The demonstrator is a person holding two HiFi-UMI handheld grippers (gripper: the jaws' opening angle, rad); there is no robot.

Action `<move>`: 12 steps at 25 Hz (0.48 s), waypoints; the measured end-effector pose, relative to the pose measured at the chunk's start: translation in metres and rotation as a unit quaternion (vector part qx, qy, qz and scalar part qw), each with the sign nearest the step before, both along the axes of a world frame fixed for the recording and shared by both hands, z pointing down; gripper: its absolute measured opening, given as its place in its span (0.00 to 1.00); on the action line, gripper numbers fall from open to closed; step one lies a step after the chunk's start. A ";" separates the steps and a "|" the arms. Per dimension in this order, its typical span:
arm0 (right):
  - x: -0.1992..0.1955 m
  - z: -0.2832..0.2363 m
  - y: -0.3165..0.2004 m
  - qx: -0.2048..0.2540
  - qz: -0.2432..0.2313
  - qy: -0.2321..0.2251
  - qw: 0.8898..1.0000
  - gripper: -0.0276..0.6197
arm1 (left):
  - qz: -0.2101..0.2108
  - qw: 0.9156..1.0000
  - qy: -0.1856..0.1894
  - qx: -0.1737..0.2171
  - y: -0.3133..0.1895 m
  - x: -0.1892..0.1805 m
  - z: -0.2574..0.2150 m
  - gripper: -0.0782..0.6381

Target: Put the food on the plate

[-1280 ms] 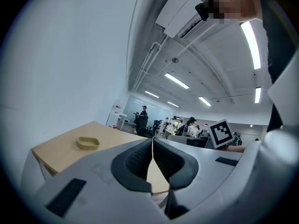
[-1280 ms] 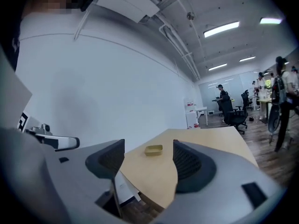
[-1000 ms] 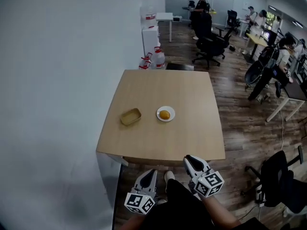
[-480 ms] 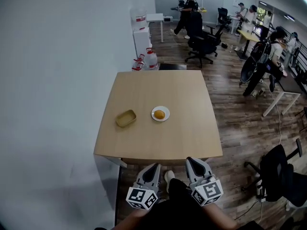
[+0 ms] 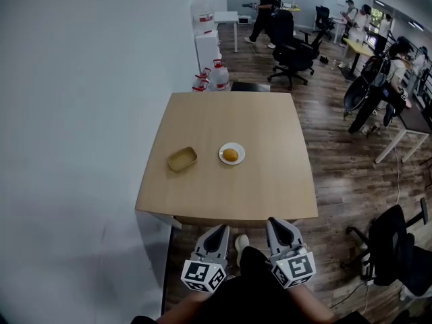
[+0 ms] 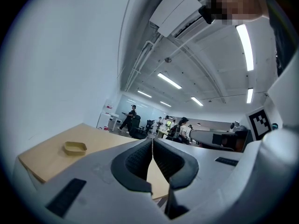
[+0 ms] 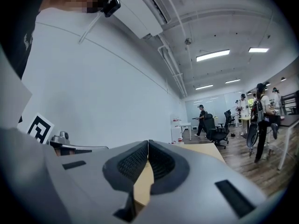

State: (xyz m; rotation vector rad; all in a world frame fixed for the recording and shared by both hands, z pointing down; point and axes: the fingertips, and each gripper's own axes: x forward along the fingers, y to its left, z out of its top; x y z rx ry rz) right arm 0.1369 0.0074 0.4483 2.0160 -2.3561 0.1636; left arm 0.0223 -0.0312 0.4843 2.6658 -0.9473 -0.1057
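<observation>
A small white plate sits near the middle of the wooden table, with a round orange-yellow piece of food on it. To its left lies an empty tan tray, also seen in the left gripper view as the tan tray. My left gripper and right gripper hang side by side below the table's near edge, well short of the plate. Both are shut with nothing between their jaws, the left gripper and the right gripper showing tips pressed together.
A white wall runs along the table's left side. Water jugs and a white cabinet stand beyond the far edge. Black office chairs, desks and several people fill the room to the right. Another chair stands at the lower right.
The right gripper has drawn back and closed, lining up beside the left one below the table edge. The head view has shifted slightly. Plate, food and tray have not moved.
</observation>
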 end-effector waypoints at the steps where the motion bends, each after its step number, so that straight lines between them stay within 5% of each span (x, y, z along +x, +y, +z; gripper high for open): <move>1: 0.001 0.004 -0.002 -0.002 0.001 0.005 1.000 0.14 | 0.001 1.000 -0.001 0.001 -0.001 0.001 0.000 0.13; 12: 0.017 0.021 -0.020 -0.015 0.018 -0.001 1.000 0.14 | -0.010 1.000 -0.012 -0.006 -0.021 -0.001 0.006 0.13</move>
